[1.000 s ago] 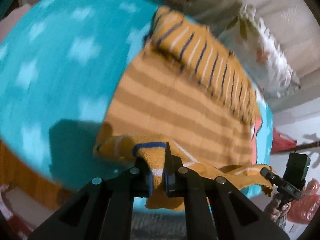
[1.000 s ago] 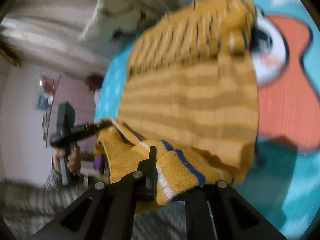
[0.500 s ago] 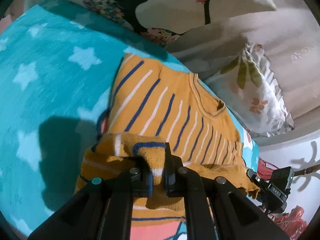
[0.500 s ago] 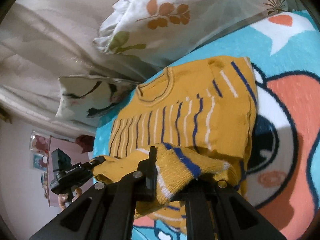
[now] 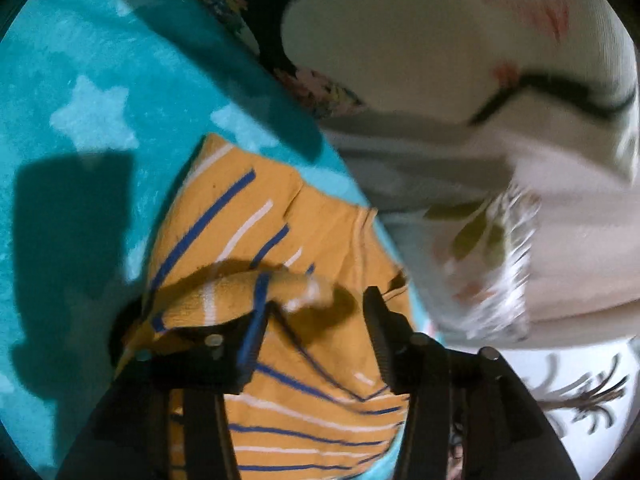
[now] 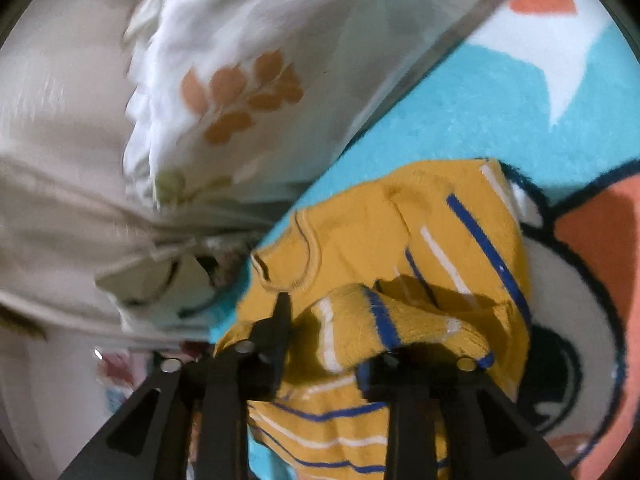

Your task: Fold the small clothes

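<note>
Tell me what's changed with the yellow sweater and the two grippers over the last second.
Both grippers carried the sweater's hem up over its body toward the collar. The left gripper and right gripper have just been opening, hem lying loose between them. The blanket stayed put.

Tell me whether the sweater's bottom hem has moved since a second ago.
Yes. The hem was carried up over the sweater toward its neckline and the pillows. Both hand-held grippers' jaws have just been opening, dropping it.
</note>
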